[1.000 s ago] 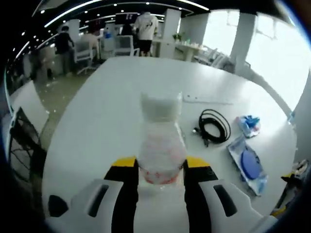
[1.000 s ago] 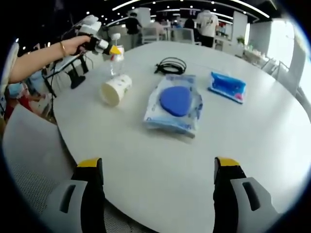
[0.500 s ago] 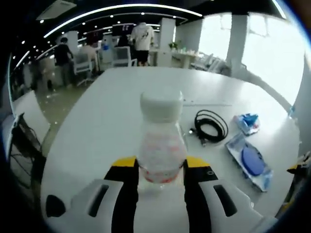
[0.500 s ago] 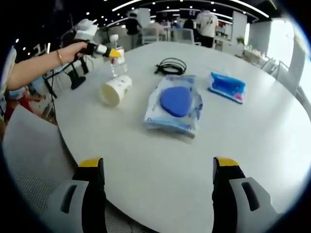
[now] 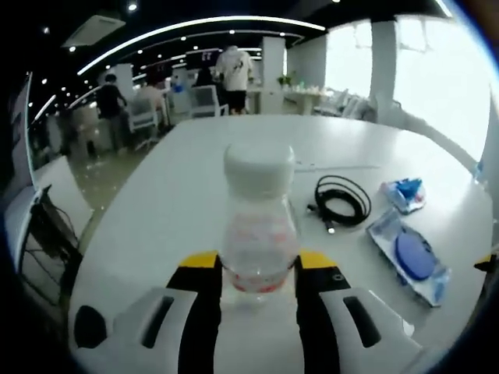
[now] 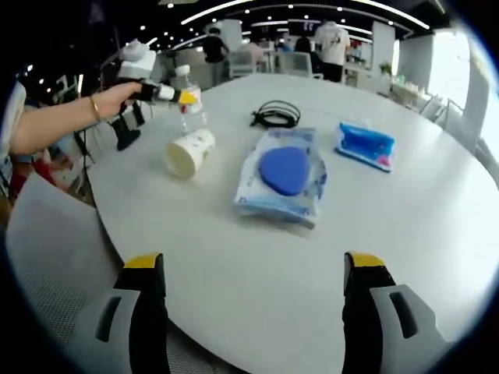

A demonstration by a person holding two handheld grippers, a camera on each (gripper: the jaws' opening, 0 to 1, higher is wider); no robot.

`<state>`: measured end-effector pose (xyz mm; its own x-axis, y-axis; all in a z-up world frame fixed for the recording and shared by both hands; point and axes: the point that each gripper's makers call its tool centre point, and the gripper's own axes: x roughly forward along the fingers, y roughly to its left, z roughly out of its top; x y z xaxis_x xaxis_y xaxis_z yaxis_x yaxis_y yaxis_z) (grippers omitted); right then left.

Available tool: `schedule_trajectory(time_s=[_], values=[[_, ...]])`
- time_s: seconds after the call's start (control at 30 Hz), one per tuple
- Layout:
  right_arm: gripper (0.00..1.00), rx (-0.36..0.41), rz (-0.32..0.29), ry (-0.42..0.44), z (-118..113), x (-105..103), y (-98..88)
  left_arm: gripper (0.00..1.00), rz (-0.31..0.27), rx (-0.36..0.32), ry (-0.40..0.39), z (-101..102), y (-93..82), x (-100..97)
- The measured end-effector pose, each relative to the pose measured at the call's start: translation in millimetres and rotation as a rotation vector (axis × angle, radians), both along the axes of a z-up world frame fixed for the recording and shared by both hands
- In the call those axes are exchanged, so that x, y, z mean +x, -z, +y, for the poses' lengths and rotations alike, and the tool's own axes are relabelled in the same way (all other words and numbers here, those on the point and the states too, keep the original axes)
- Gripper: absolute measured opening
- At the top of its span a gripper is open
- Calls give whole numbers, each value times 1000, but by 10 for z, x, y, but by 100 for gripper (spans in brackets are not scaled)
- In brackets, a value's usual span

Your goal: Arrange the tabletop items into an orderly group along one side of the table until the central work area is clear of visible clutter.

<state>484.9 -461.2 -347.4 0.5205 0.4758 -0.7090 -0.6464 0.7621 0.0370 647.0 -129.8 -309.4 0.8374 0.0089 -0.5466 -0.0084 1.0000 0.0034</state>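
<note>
L gripper (image 5: 257, 273) jaws clenched on the water bottle (image 5: 259, 226), pinching its lower body w/ cap up; bottle looks upright and near the bench (image 5: 187, 179) edge, prob so it can be set at the side w/o tipping. R gripper (image 6: 253, 292) jaws spread wide, nothing between them, hovering over bare bench, free for the next pick. Beyond: paper cup (image 6: 189, 151) on its side just beside the bottle; wipes pack (image 6: 282, 175) mid-bench, blue packet (image 6: 365, 145) and coiled cable (image 6: 276, 114) farther off, all apart.

No readable text anywhere, bottle (image 5: 259, 234) label between the fingers a pink blur, blue packets' print illegible
</note>
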Motion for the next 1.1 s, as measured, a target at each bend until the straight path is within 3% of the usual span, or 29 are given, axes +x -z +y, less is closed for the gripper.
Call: schedule_trajectory(time_s=[0.5,0.57,0.87,1.1], values=[[93,-11,7,20,-41,14,19,35,-29,-2,-35,13,-17,-1],[93,-14,6,23,-50,15,20,41,-38,-74,-49,6,-18,39],[93,-19,12,26,-61,12,32,44,-44,-16,-22,32,-20,92],[93,-26,16,36,-93,11,46,39,-45,-15,-34,-3,9,146]])
